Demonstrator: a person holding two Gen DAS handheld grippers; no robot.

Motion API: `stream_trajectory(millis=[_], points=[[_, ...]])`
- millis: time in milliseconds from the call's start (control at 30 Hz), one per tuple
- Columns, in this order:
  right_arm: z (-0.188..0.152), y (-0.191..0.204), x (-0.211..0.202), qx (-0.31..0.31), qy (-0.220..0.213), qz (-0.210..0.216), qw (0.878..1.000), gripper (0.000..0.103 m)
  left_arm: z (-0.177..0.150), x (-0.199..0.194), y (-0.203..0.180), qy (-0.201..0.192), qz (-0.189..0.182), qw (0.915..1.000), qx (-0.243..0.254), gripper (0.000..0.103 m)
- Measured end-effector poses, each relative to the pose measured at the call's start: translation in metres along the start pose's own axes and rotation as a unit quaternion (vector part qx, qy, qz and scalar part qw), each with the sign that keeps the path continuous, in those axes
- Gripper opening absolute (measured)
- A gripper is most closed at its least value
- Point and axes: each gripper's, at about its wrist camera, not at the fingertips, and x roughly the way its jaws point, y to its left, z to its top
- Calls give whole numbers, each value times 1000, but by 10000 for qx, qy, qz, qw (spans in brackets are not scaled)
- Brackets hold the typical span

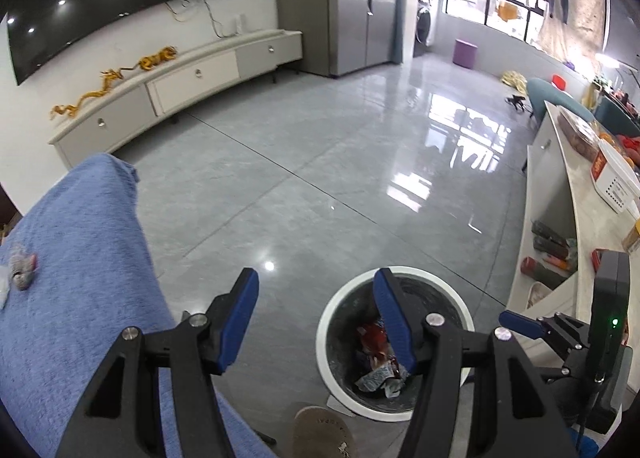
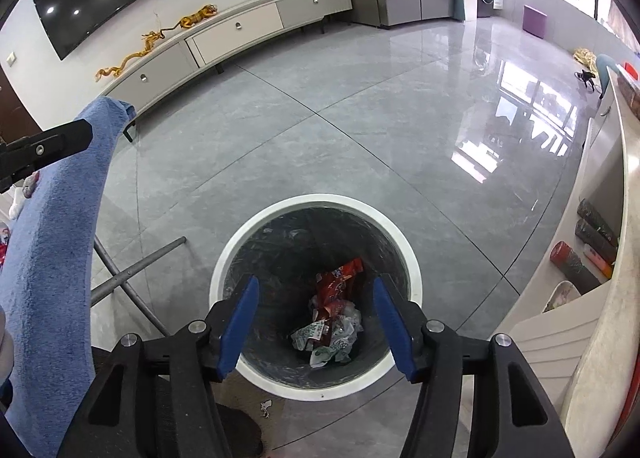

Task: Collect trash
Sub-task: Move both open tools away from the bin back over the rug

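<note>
A round white-rimmed trash bin [image 2: 414, 278] stands on the grey floor, with red and white crumpled wrappers [image 2: 334, 310] inside; it also shows in the left wrist view [image 1: 326, 318]. My right gripper [image 2: 316, 298] is open and empty, held right above the bin mouth. My left gripper [image 1: 314, 290] is open and empty, above the floor beside the bin's left edge. A crumpled grey piece of trash [image 1: 22, 268] lies on the blue towel-covered surface [image 1: 80, 258] at far left. The right gripper's body [image 1: 568, 338] shows at the right of the left wrist view.
A white counter with shelves of bottles [image 2: 592, 242] is on the right. A long TV cabinet [image 1: 180, 82] runs along the far wall. Folding table legs [image 2: 132, 270] stand left of the bin. A slipper [image 1: 320, 434] lies near the bin.
</note>
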Motion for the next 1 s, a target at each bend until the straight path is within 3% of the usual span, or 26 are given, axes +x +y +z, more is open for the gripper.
stream_trajectory(millis=[100, 200, 1000], points=[[-1, 6, -5, -41, -41, 2, 10000, 59, -3, -15, 6, -157, 123, 9998, -97, 59], [2, 14, -15, -90, -126, 1, 9999, 59, -5, -32, 14, -361, 247, 9988, -234, 71], [16, 101, -89, -910, -873, 8, 9920, 64, -31, -159, 74, -1510, 744, 9820, -860, 73]])
